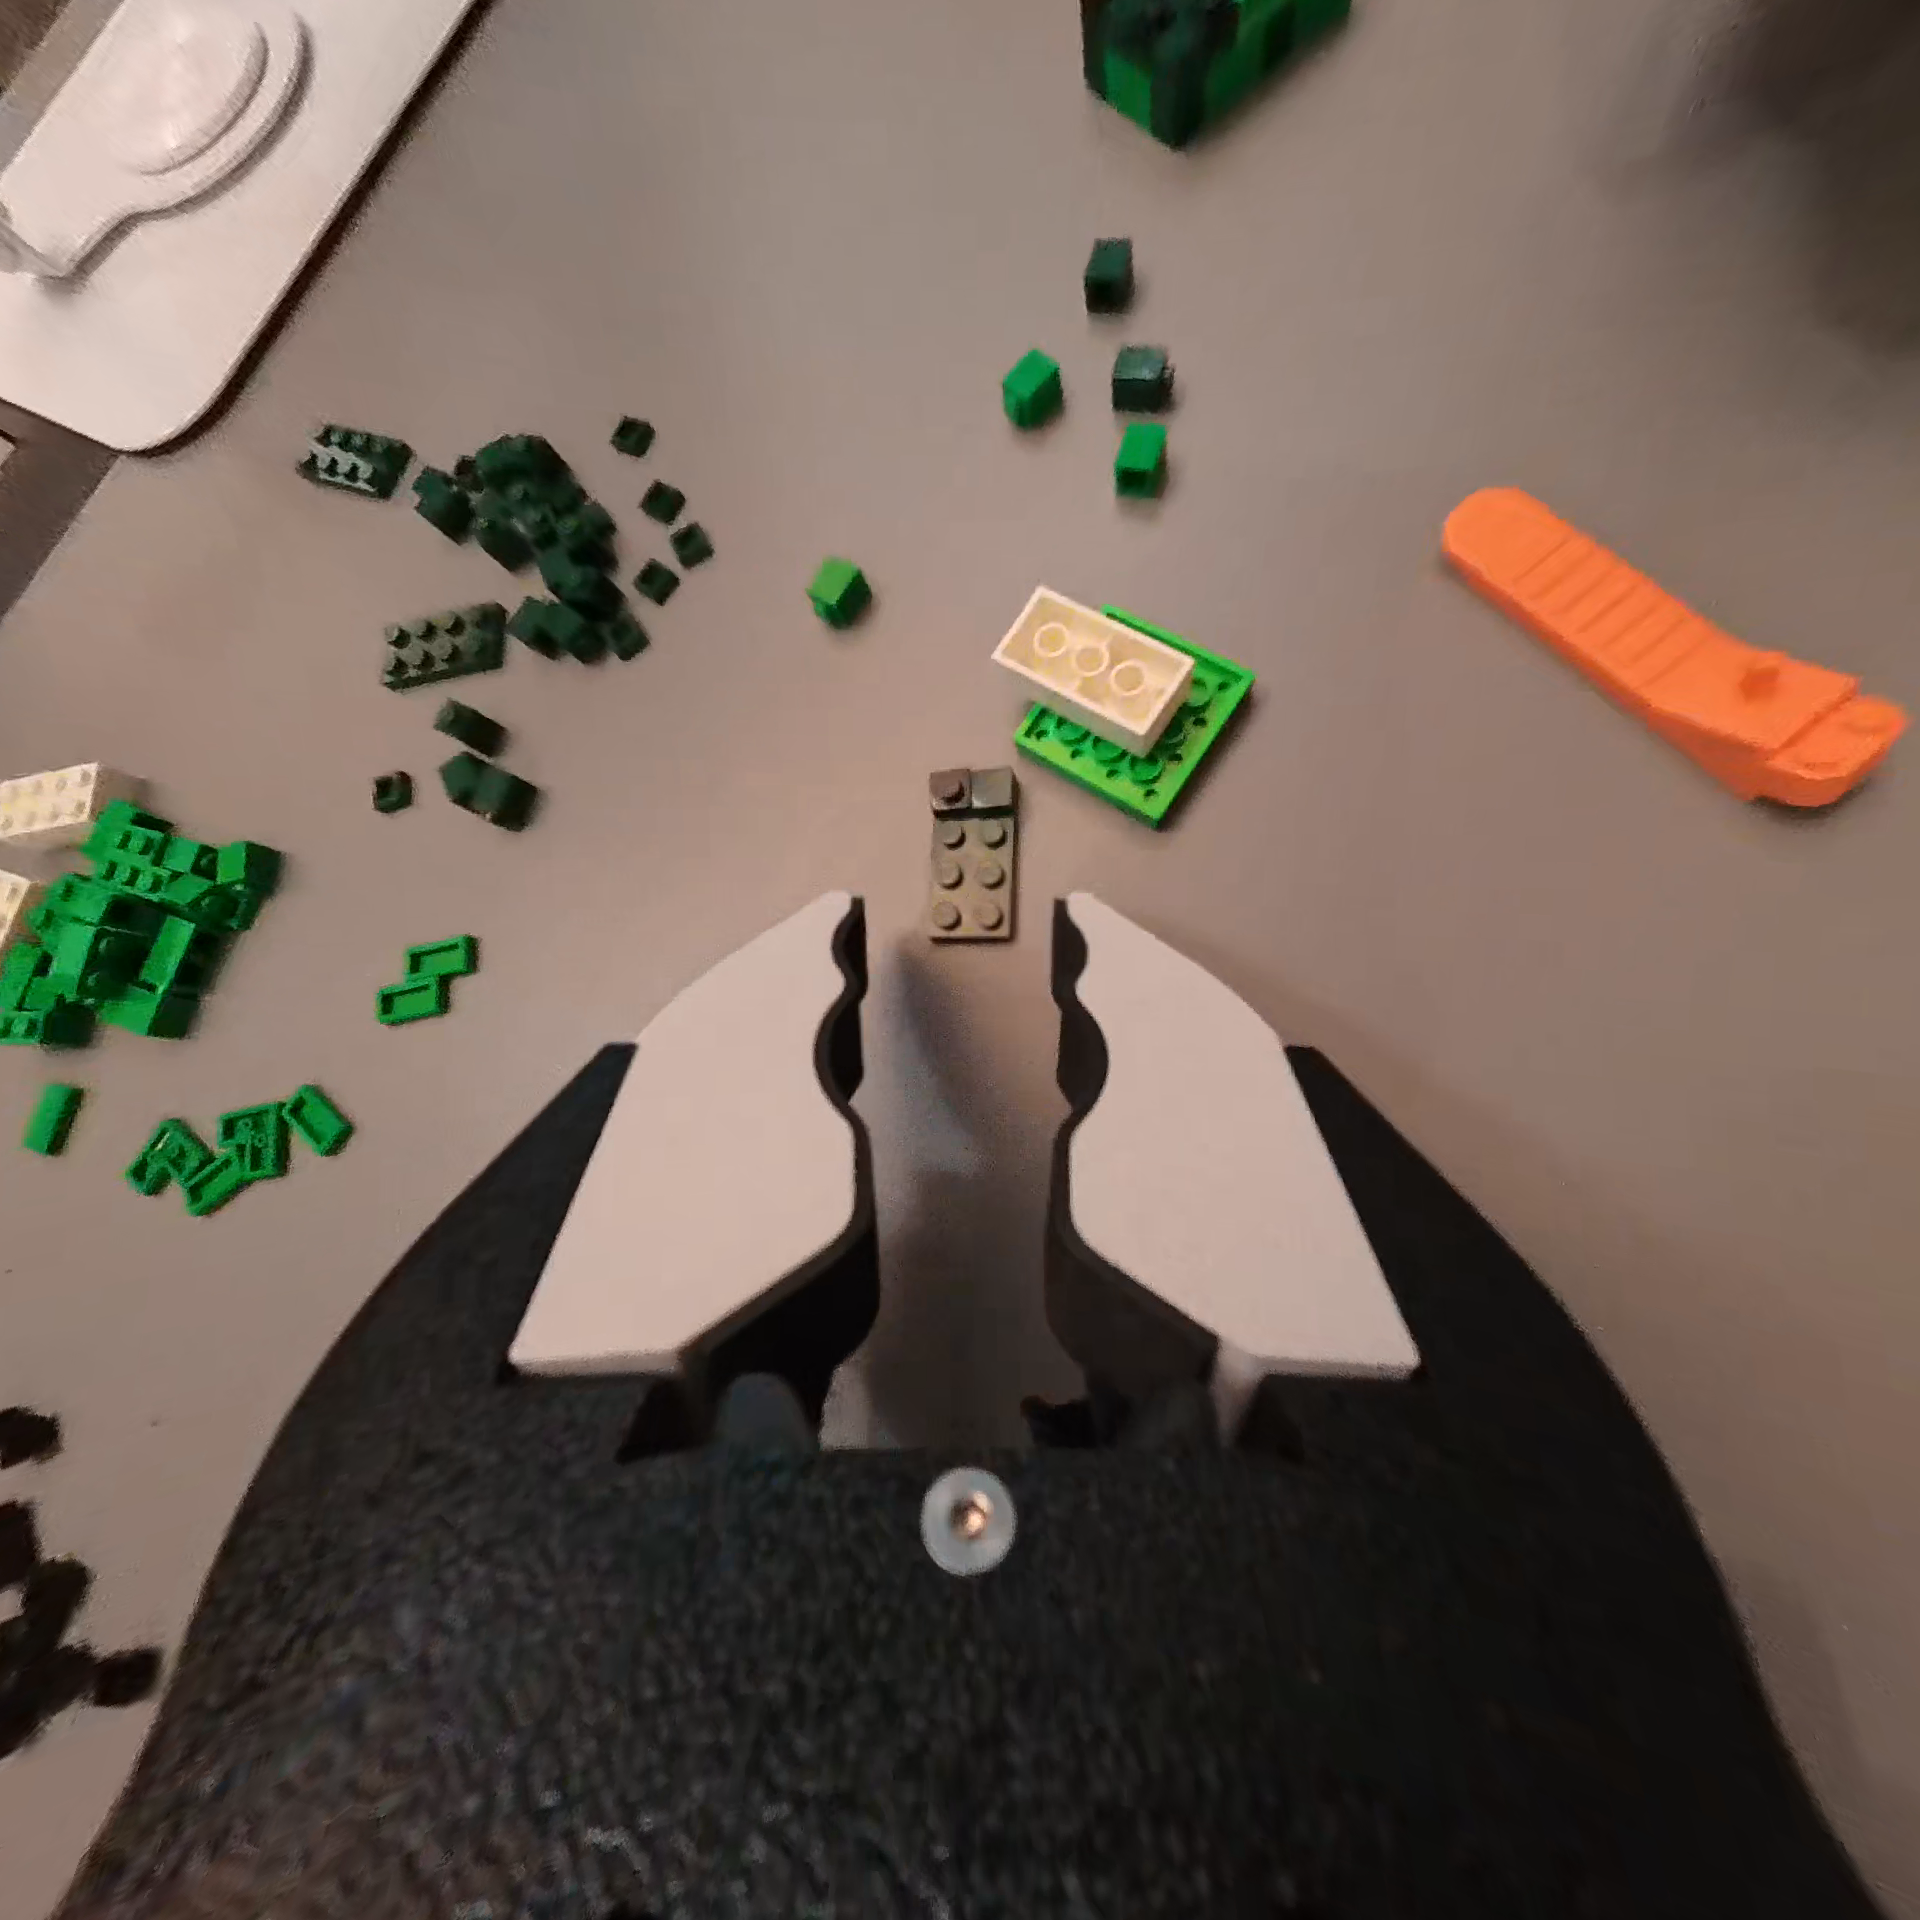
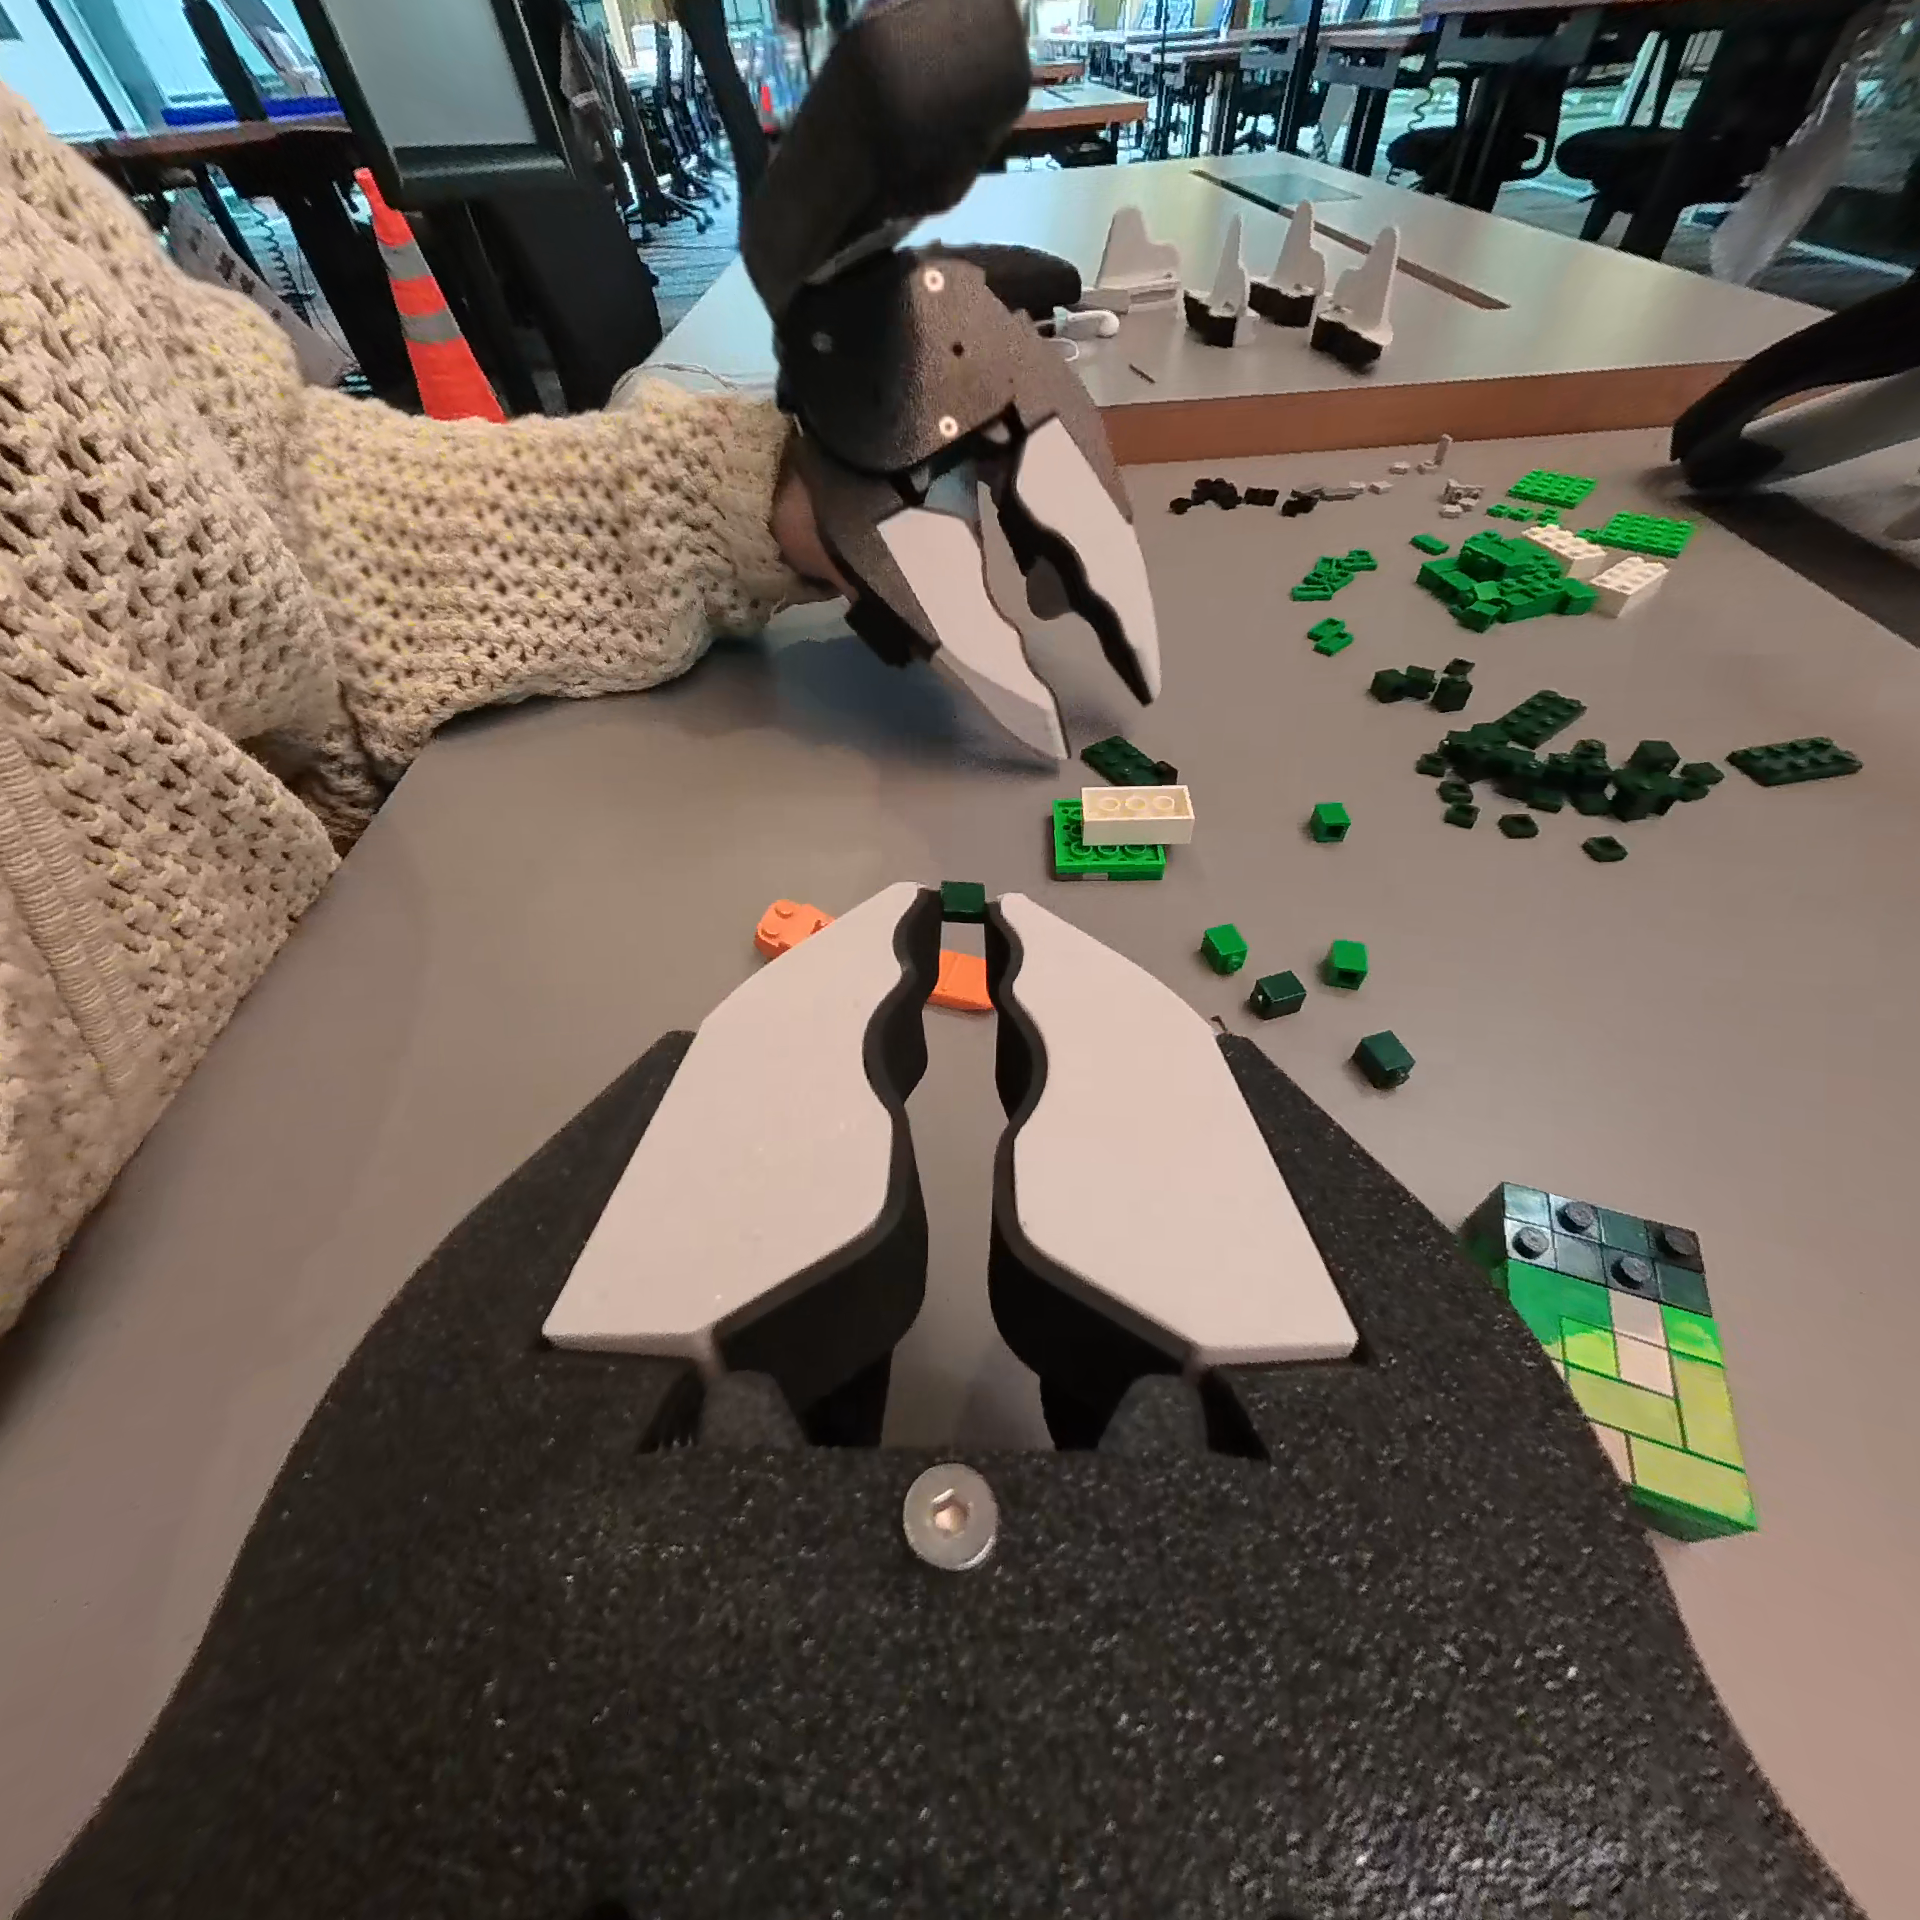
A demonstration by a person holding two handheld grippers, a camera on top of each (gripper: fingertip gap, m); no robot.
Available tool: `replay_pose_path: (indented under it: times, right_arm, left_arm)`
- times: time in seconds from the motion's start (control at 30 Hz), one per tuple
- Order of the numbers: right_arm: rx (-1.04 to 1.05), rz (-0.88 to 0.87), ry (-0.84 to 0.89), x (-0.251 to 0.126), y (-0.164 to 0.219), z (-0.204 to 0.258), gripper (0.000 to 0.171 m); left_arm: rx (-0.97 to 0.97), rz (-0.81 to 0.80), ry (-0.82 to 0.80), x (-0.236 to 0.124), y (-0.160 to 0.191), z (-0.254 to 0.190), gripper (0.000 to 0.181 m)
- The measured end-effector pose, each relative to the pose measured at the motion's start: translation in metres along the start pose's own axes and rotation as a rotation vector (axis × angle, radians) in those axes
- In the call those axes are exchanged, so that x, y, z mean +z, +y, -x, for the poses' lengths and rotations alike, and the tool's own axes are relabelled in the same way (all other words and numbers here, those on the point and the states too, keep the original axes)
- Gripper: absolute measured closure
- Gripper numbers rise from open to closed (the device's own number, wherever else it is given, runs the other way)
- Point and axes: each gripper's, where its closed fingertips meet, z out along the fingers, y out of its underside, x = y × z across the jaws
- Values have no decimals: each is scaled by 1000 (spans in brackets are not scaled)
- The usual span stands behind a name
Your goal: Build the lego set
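The right gripper (image 2: 961,902) is clenched on a small dark green brick (image 2: 962,900), pinched at the very tips and held clear of the worktop (image 2: 582,935). Straight ahead of it, and near, sits the bright green plate (image 2: 1101,854) with a white brick (image 2: 1136,814) lying bottom-up on it; just beyond that lies the dark green plate (image 2: 1125,762), with the left gripper (image 2: 1103,717) poised over it.

The left gripper, seen from its own camera (image 1: 958,914), is released — its jaws stand apart with nothing between them. The dark green plate (image 1: 972,854) lies directly in front of its tips, almost in the gap, flat on the worktop and studs up. Its long axis runs away from the gripper, in line with the fingers, so the jaws straddle the narrow width. At the far end of the plate two small dark pieces already sit side by side; the studs nearer the gripper are bare.

The left gripper is plainly the nearer to this plate; the right one, carrying the small brick, has to cross past the bright green plate (image 1: 1143,769) to reach it. My reading is that the left gripper is set to steady the plate by its long sides while the right one brings the brick down onto the bare studs — though the brick could as well be meant for another piece.

Off to the side lie the orange brick separator (image 1: 1662,644), loose green cubes (image 2: 1278,992), the heaps of dark green bricks (image 1: 540,540) and bright green bricks (image 1: 125,935), and a partly built green block (image 2: 1621,1351).
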Motion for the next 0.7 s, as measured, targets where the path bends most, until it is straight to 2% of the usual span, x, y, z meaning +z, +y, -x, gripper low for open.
replay_pose_path:
  times: [0.17, 0.37, 0.57, 0.7]
  right_arm:
    - [24, -5, -10, -1, -1, -1, 163]
    - [33, -8, -16, -1, -2, -1, 163]
    - [27, -10, -17, -1, -3, 0, 163]
    - [31, -51, 0, -6, -8, -2, 163]
  left_arm:
    - [-22, 12, 45, 4, 1, -1, 146]
    - [-14, 53, 63, 7, 1, -2, 167]
    - [-57, 54, 45, 8, 2, -1, 168]
    - [36, 50, -4, 4, -1, 1, 181]
